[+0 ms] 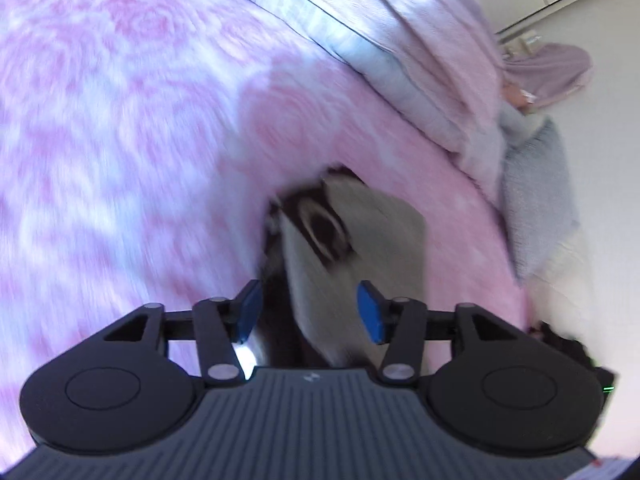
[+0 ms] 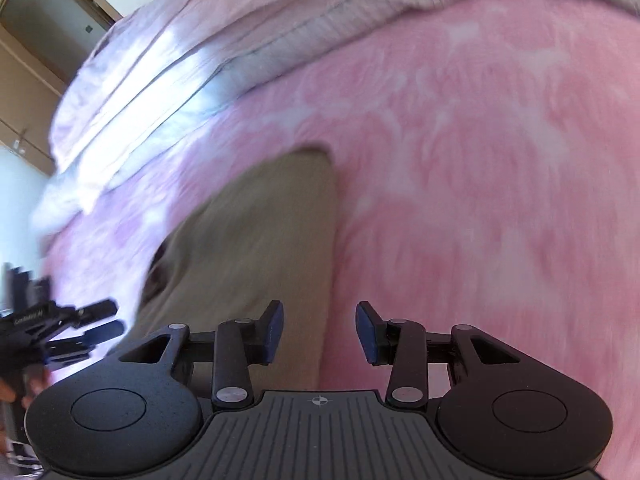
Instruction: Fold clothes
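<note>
A beige garment [image 1: 376,232] with a dark brown patch near its top lies folded on the pink fluffy blanket [image 1: 120,128]. My left gripper [image 1: 310,310] hovers open just above its near end, with nothing between the blue pads [image 1: 370,314]. In the right wrist view the same beige garment [image 2: 264,240] lies in front, slightly left. My right gripper [image 2: 320,332] is open over its right edge and holds nothing. The left gripper [image 2: 94,322] shows at the far left of that view, blurred by motion.
Folded pink and white bedding [image 1: 400,40] is piled along the far side of the blanket [image 2: 480,160]. A grey fuzzy cushion [image 1: 540,196] lies at the right, by a white wall [image 1: 600,8]. A doorway and wooden panels [image 2: 60,12] stand at the upper left.
</note>
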A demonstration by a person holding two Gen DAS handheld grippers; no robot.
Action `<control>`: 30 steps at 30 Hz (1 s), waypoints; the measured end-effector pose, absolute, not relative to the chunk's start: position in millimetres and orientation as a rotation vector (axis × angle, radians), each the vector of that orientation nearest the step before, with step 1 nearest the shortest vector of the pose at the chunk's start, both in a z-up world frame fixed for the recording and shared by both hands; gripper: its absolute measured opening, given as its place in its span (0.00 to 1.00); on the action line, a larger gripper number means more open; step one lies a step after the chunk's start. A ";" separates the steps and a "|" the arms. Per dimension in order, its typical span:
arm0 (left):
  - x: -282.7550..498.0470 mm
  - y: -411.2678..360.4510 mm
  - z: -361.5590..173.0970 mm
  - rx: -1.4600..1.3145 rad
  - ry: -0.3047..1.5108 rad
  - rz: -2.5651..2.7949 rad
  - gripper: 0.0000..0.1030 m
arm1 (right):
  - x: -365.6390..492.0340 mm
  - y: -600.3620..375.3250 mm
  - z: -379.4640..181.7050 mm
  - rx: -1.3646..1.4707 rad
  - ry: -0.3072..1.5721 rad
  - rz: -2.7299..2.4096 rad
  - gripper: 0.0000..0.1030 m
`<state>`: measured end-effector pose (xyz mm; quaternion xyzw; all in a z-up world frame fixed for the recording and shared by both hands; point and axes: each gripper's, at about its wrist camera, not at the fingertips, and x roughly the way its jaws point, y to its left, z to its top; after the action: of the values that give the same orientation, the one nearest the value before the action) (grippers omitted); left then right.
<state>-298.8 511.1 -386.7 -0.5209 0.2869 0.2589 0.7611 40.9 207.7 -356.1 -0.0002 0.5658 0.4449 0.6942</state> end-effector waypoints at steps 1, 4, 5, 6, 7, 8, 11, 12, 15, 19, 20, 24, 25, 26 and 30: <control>-302.0 501.5 -384.7 -1.149 0.623 0.548 0.50 | 33.6 200.7 -356.1 0.019 1.290 0.992 0.37; -304.1 478.7 -387.8 -1.172 0.634 0.528 0.51 | 16.8 187.9 -360.2 0.086 1.359 0.963 0.40; -303.6 472.9 -389.4 -1.170 0.640 0.530 0.51 | 14.5 187.9 -362.2 0.117 1.378 0.956 0.40; -303.4 468.0 -391.2 -1.165 0.631 0.528 0.47 | 12.5 188.3 -362.6 0.150 1.384 0.954 0.40; -302.5 464.4 -391.1 -1.147 0.618 0.521 0.34 | 9.8 189.5 -362.5 0.182 1.373 0.963 0.40; -301.3 460.4 -390.7 -1.109 0.616 0.516 0.22 | 10.2 191.5 -363.4 0.186 1.360 0.971 0.40; -303.6 451.8 -394.6 -1.030 0.640 0.530 0.05 | 1.3 204.2 -371.7 0.080 1.342 0.976 0.34; -307.1 448.7 -398.4 -1.023 0.643 0.535 0.04 | -2.7 209.1 -375.6 0.020 1.324 0.981 0.24; -320.1 437.1 -422.0 -1.030 0.693 0.576 0.06 | -17.3 222.7 -386.3 -0.184 1.264 0.988 0.22; -331.6 431.7 -441.8 -1.120 0.639 0.628 0.08 | -35.0 237.7 -383.4 -0.371 1.180 0.994 0.25; -328.4 432.1 -436.0 -1.109 0.648 0.641 0.08 | -38.1 238.1 -378.3 -0.397 1.161 0.999 0.25; -316.3 429.0 -390.2 -0.941 0.663 0.663 0.17 | -47.6 228.1 -350.3 -0.427 1.058 1.024 0.25; -314.4 428.0 -378.8 -0.898 0.653 0.670 0.17 | -48.7 225.7 -342.5 -0.421 1.022 1.032 0.25; -313.5 427.5 -369.3 -0.866 0.635 0.671 0.17 | -51.4 225.0 -336.7 -0.412 0.992 1.041 0.25; -296.7 431.3 -357.7 -0.758 0.636 0.633 0.16 | -57.7 236.6 -335.0 -0.419 0.914 1.097 0.25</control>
<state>-296.7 431.3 -357.7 -0.3574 0.2998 0.2989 0.8325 -57.7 236.6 -335.0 -0.1906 0.4160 0.4991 0.7358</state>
